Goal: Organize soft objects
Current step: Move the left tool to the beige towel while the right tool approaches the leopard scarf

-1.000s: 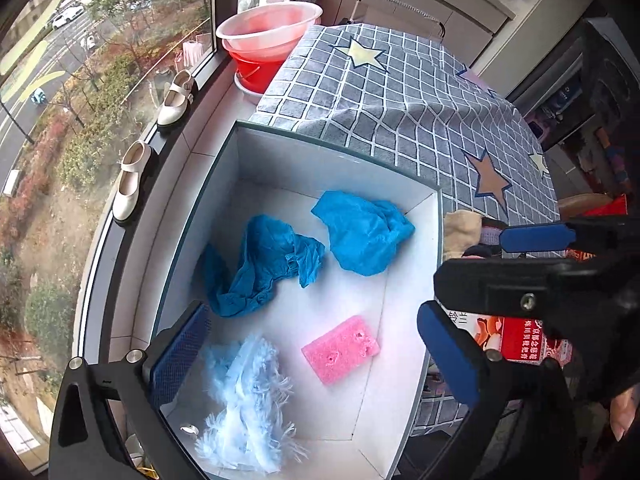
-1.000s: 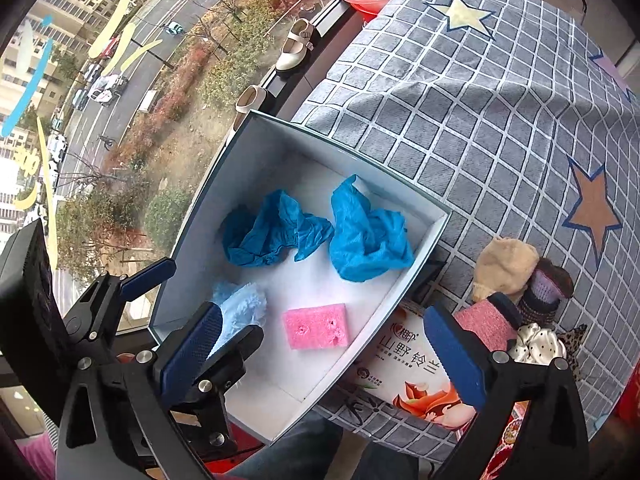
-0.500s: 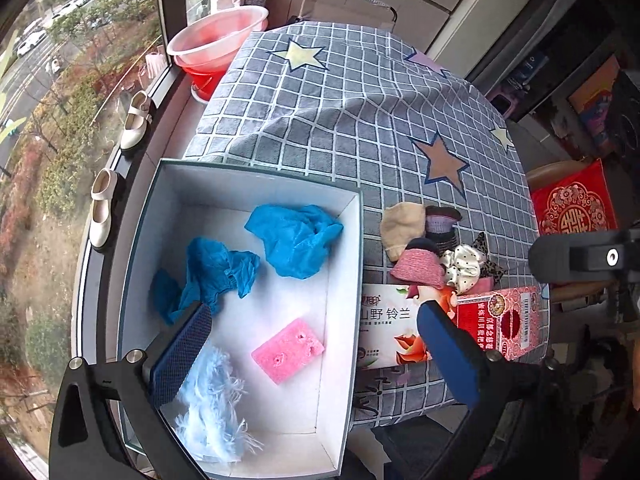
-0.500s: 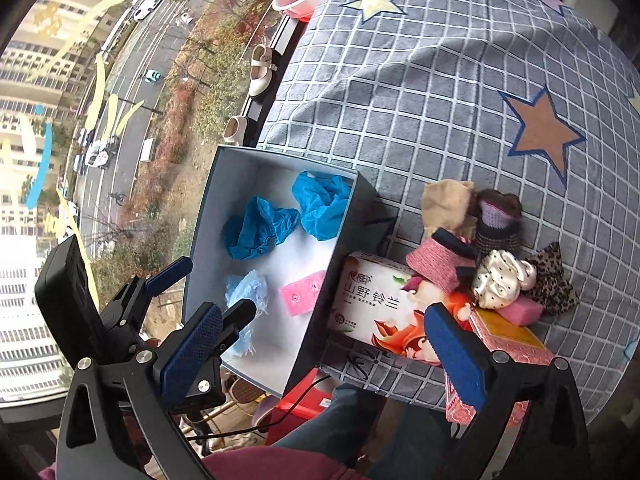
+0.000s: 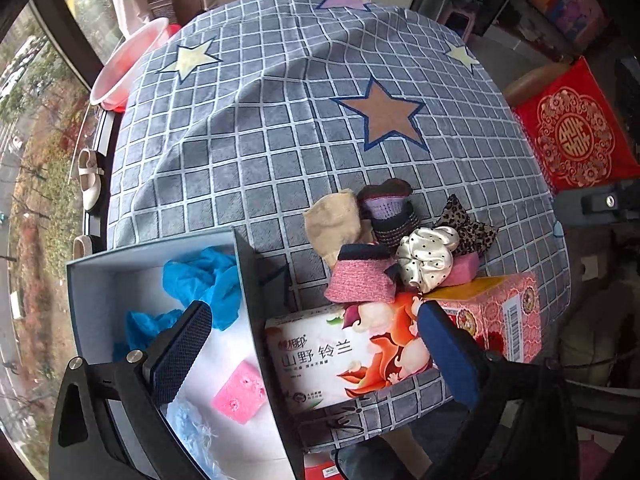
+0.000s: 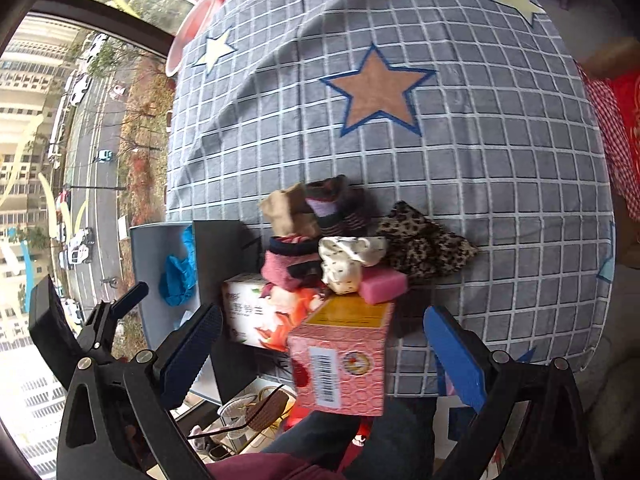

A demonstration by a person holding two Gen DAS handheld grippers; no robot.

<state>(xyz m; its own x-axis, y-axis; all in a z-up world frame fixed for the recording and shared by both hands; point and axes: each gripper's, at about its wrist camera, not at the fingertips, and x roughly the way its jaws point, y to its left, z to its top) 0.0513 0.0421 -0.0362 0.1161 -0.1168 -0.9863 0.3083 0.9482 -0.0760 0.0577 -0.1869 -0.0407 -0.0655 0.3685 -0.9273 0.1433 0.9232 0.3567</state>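
A pile of soft things lies near the table's front edge: a beige sock, a purple striped sock, a pink knit piece, a white dotted scrunchie, a leopard cloth and a pink sponge. The open box at the left holds blue crumpled cloths, a pink sponge and a pale blue fluffy cloth. My left gripper is open above the box's edge and the tissue pack. My right gripper is open, straddling the pink carton.
A white tissue pack and a pink carton stand at the table's front edge. The grey checked tablecloth covers the table. A pink basin sits at the far left by the window. A red cushion lies at the right.
Both grippers have swung right, away from the box and toward the sock pile and cartons. Both stay open with nothing held.
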